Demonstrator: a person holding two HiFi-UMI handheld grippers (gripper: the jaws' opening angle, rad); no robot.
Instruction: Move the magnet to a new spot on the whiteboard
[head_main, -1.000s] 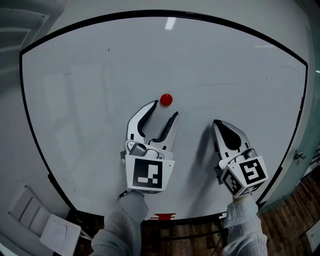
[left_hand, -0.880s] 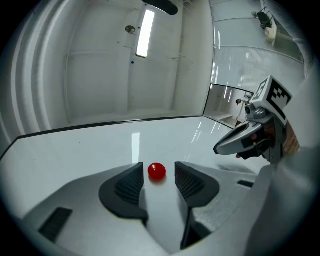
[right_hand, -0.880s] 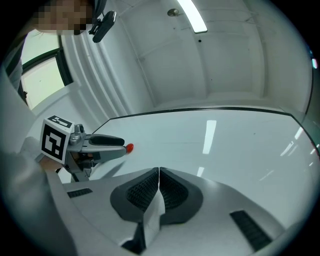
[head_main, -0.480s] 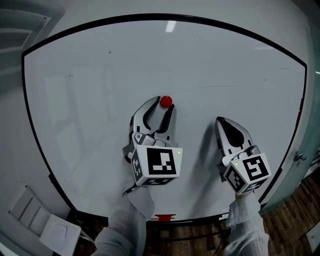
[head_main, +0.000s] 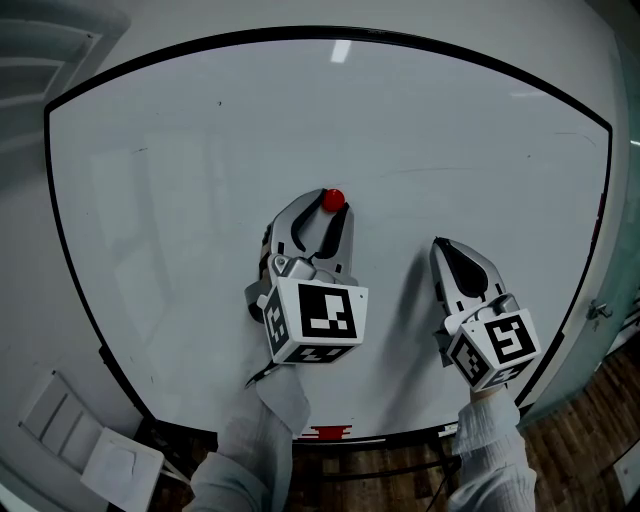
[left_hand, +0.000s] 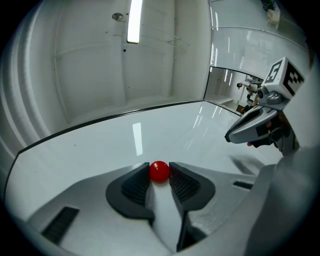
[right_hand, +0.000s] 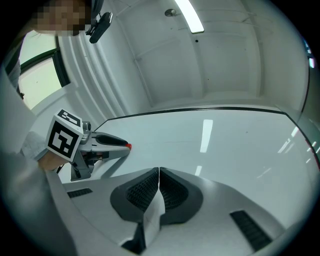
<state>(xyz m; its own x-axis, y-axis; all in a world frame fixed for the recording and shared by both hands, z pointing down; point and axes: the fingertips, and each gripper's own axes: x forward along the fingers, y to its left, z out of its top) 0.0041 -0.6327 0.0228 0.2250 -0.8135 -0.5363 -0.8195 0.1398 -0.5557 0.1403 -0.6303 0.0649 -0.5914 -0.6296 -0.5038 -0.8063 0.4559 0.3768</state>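
Left tool (head_main: 333, 206), jaws just closing, pinches round red magnet (head_main: 333, 198) mid-whiteboard (head_main: 150, 200); right tool (head_main: 439, 244), at magnet's 4 o'clock, jaws together, empty.

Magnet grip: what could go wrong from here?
The left gripper has just been closing its jaws and pinches the round red magnet only at the pad tips; it may pop out when pulled off the whiteboard. The shut right gripper sits close by; moving that way may bump it.

Glossy red magnet (left_hand: 159, 171) on a smooth, shiny whiteboard (head_main: 170, 180).
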